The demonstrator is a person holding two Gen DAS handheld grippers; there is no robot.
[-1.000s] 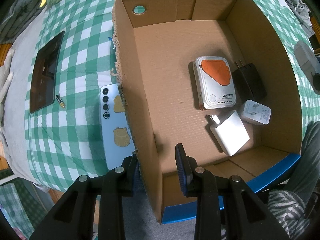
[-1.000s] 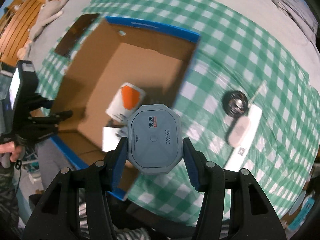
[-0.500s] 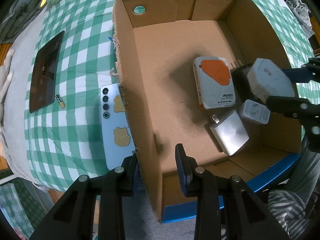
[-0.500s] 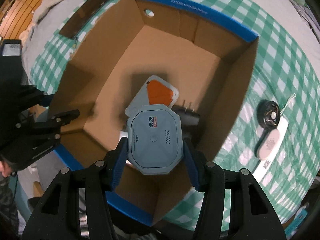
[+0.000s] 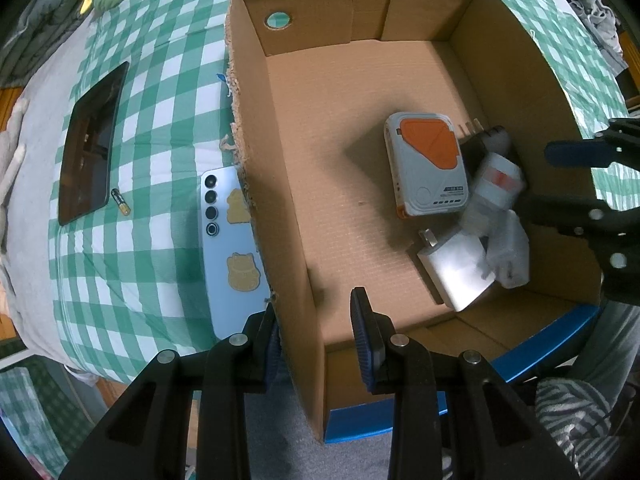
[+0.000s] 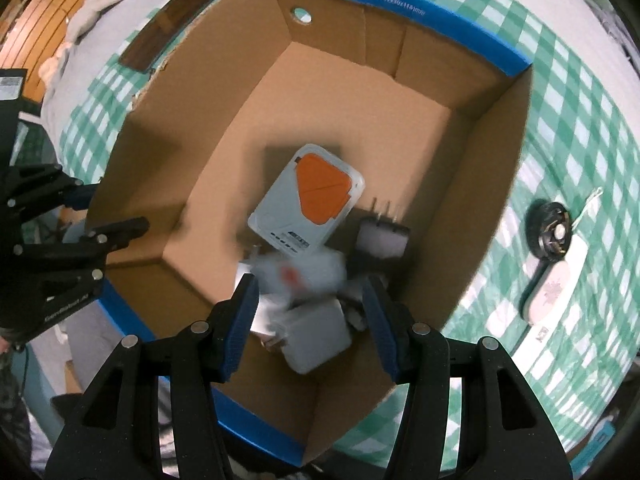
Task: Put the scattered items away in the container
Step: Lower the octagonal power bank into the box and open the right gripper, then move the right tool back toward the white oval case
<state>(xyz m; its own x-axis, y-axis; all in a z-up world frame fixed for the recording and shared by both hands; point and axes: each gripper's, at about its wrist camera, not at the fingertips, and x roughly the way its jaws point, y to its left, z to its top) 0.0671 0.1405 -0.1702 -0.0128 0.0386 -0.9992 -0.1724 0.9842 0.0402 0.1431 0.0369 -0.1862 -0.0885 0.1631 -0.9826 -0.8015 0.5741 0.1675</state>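
Note:
The cardboard box with blue-taped rims (image 5: pixel 276 184) (image 6: pixel 476 216) lies open below both grippers. My left gripper (image 5: pixel 316 334) straddles its near left wall, jaws apart, the right pad clear of the cardboard. My right gripper (image 6: pixel 312 312) (image 5: pixel 560 180) hangs open over the box's near right corner. The grey octagonal device (image 6: pixel 296 276) (image 5: pixel 496 184) is a blur below its fingers, loose among the chargers. Inside also lie a white-and-orange power bank (image 5: pixel 426 164) (image 6: pixel 308 196), a black plug (image 6: pixel 382 236), a white charger (image 5: pixel 456 272) and a small white adapter (image 5: pixel 510 256).
On the green checked cloth left of the box lie a blue phone with cat stickers (image 5: pixel 230 248), a small battery (image 5: pixel 121 202) and a black tablet (image 5: pixel 90 144). To its right lie a black round item (image 6: pixel 550 230) and a white oblong device (image 6: pixel 554 284).
My right gripper came over the box with the octagonal device and sank toward the chargers; the device has left its fingers and is dropping among them. The left gripper stayed put.

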